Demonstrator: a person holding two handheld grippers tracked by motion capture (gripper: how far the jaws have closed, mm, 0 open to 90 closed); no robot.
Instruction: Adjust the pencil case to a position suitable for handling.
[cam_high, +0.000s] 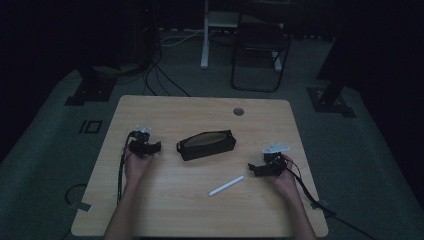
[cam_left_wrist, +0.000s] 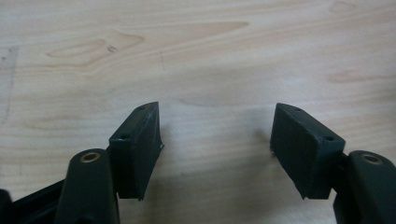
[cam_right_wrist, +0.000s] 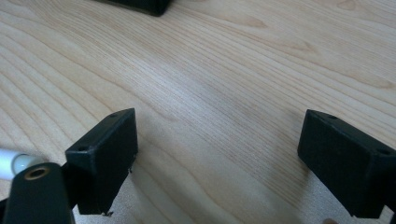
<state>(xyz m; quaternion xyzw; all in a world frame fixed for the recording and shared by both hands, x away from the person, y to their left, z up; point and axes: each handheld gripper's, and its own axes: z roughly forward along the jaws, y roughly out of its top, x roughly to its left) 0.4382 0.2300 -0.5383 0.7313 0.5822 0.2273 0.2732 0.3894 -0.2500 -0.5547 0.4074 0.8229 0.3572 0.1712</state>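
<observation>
A black pencil case (cam_high: 206, 144) with its top unzipped lies near the middle of the wooden table (cam_high: 200, 115). In front of it, a white pen (cam_high: 226, 186) lies on the wood. My left gripper (cam_high: 158, 146) rests to the left of the case, held in a hand. Its jaws stand wide apart over bare wood, so the left gripper (cam_left_wrist: 215, 140) is open. My right gripper (cam_high: 251, 169) sits to the right of the pen, also held in a hand. The right gripper (cam_right_wrist: 219, 158) is open with nothing between its jaws; the pen's end (cam_right_wrist: 11, 162) shows beside its left jaw.
A round cable hole (cam_high: 238, 111) sits near the table's far edge. A dark chair (cam_high: 260, 45) and a white desk leg (cam_high: 204, 40) stand on the floor beyond the table. Cables trail from both grippers off the table's front.
</observation>
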